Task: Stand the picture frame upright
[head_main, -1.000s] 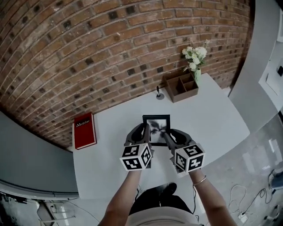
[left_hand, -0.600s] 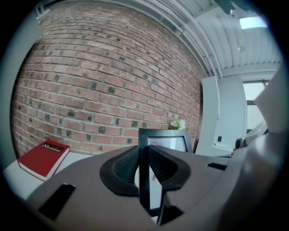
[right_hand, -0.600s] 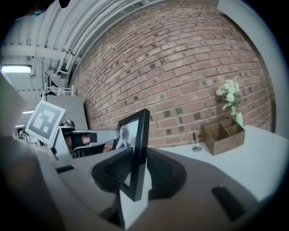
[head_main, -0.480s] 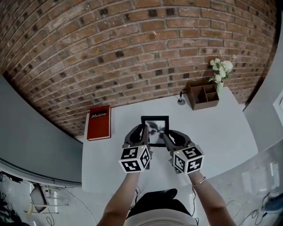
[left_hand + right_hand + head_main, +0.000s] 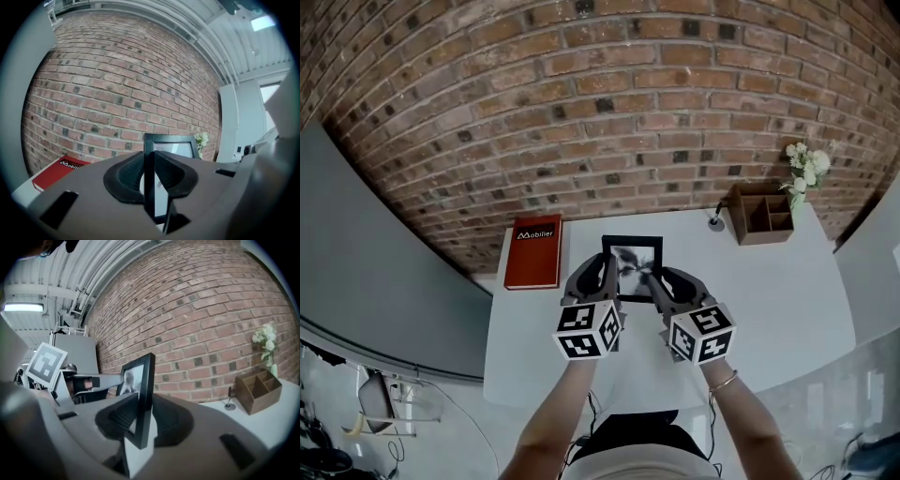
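- Left claw (image 5: pixel 149 183) is clamped on the left edge of the black rectangular picture frame (image 5: pixel 632 264); right claw (image 5: pixel 139 423) is pinching its right edge.
- The frame sits mid-picture in the head view, near upright over the white table (image 5: pixel 769 300).
- Best play: lower both sides level, seat the bottom edge, then let go gently.

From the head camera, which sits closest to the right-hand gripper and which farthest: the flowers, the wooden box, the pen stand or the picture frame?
1. Picture frame: clamped in the right gripper.
2. Pen stand: off to the right, near the wall.
3. Wooden box: just beyond the pen stand.
4. Flowers: farthest right, past the box.
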A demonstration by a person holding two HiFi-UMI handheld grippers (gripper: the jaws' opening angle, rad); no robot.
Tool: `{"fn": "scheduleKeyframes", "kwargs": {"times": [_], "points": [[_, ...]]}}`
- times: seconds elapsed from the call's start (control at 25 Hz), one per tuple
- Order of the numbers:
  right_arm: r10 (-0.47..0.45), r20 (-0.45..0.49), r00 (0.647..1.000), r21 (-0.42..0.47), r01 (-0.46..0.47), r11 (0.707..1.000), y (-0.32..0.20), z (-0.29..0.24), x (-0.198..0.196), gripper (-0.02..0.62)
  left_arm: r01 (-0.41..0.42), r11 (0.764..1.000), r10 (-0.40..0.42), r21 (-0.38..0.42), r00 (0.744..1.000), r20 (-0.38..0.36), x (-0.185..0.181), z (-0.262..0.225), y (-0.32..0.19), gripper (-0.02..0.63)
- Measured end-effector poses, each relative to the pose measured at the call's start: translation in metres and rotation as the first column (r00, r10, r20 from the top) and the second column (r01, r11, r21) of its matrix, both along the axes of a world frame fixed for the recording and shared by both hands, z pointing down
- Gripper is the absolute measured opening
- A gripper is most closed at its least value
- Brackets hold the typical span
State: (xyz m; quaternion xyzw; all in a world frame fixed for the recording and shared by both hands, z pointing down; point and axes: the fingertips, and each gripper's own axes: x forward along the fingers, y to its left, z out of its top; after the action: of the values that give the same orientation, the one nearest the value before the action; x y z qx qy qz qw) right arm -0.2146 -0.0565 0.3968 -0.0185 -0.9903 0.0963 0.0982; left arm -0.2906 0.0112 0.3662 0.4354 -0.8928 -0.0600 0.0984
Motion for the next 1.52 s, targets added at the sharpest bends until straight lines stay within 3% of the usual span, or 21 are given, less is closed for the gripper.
{"fn": "scheduleKeyframes", "kwargs": {"times": [0.48, 0.92, 1.52], "points": [[0.023, 0.007, 1.0, 0.069, -0.024, 0.997, -0.006, -0.012, -0.053, 0.098, -0.042, 0.998, 0.042, 0.044, 0.999, 0.021, -0.054, -0.01, -0.006, 0.061], [0.07, -0.015, 0.997, 0.108, -0.068, 0.992, -0.045, -0.009, -0.062, 0.098, -0.069, 0.996, 0.069, 0.065, 0.998, -0.005, -0.064, -0.003, -0.046, 0.061], [-0.041, -0.071, 0.997, 0.078, 0.047, 0.996, -0.138, 0.034, -0.093, 0.098, 0.025, 1.0, -0.024, 0.003, 0.998, -0.064, -0.089, 0.042, -0.132, 0.061]]}}
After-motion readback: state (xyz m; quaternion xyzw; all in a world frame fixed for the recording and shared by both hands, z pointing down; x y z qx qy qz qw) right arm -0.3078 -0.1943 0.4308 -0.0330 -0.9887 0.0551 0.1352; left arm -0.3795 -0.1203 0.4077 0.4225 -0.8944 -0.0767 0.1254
